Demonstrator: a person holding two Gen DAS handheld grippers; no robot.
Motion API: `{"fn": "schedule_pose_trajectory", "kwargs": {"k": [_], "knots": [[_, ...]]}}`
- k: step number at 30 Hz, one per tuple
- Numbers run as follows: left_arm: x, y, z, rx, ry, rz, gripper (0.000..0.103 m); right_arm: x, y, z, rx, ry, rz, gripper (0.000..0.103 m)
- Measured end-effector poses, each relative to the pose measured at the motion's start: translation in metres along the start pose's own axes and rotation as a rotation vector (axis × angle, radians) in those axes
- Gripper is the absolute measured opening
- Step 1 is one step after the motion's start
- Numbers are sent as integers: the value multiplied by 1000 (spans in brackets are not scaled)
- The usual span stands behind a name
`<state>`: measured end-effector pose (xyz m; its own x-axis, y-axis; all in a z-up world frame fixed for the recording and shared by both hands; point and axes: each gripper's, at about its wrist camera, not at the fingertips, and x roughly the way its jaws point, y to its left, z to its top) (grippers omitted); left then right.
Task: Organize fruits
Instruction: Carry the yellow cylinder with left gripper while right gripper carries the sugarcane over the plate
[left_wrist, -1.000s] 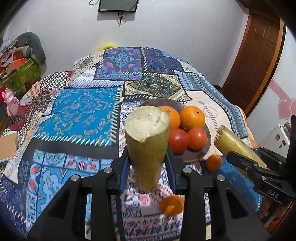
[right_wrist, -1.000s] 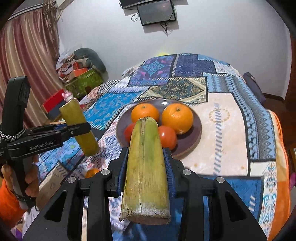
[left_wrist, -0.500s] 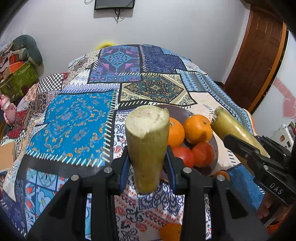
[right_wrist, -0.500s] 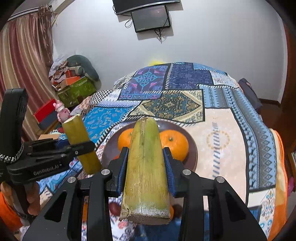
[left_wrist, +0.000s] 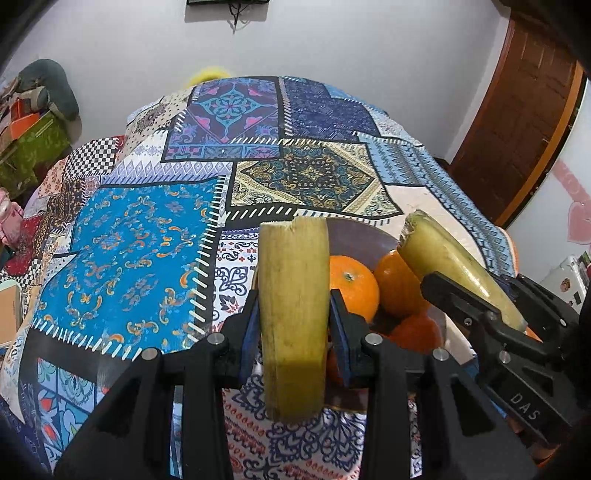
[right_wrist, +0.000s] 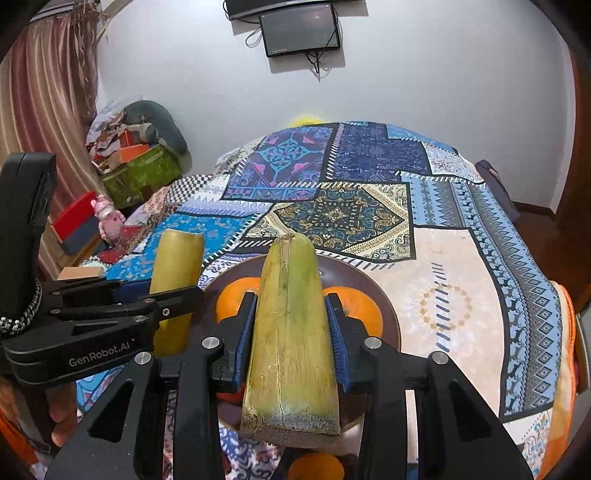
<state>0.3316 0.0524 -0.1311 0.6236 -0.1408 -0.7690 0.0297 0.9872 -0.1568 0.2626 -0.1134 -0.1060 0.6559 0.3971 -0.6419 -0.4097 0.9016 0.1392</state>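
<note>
My left gripper (left_wrist: 293, 328) is shut on a yellow-green sugarcane piece (left_wrist: 293, 306) held upright above the near left edge of a dark brown plate (left_wrist: 364, 236). The plate holds oranges (left_wrist: 352, 282) and tomatoes (left_wrist: 417, 330). My right gripper (right_wrist: 291, 336) is shut on a second sugarcane piece (right_wrist: 291, 332), held above the same plate (right_wrist: 384, 291). The right gripper shows in the left wrist view (left_wrist: 480, 314), the left gripper in the right wrist view (right_wrist: 147, 302). A small orange (right_wrist: 316, 467) lies below the plate's near side.
A patchwork quilt (left_wrist: 140, 251) covers the bed. A pink toy (right_wrist: 107, 221) and boxes (right_wrist: 140, 173) sit by the left wall. A wooden door (left_wrist: 517, 110) stands at the right. A screen (right_wrist: 299, 33) hangs on the far wall.
Both grippers have moved forward and lower with their sugarcane pieces, closing in over the plate. The loose small oranges near the plate have dropped out of the left wrist view.
</note>
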Motion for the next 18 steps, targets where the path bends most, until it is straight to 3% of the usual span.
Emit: {"fn": "schedule_pose_trajectory", "kwargs": {"k": [9,18], "knots": [[20,11,6,-47,36,-16,35,14,-4,9,22,19,-5,34],[8,3,9,1,-15,6,34,27,-4,8,41,51,0,34]]}}
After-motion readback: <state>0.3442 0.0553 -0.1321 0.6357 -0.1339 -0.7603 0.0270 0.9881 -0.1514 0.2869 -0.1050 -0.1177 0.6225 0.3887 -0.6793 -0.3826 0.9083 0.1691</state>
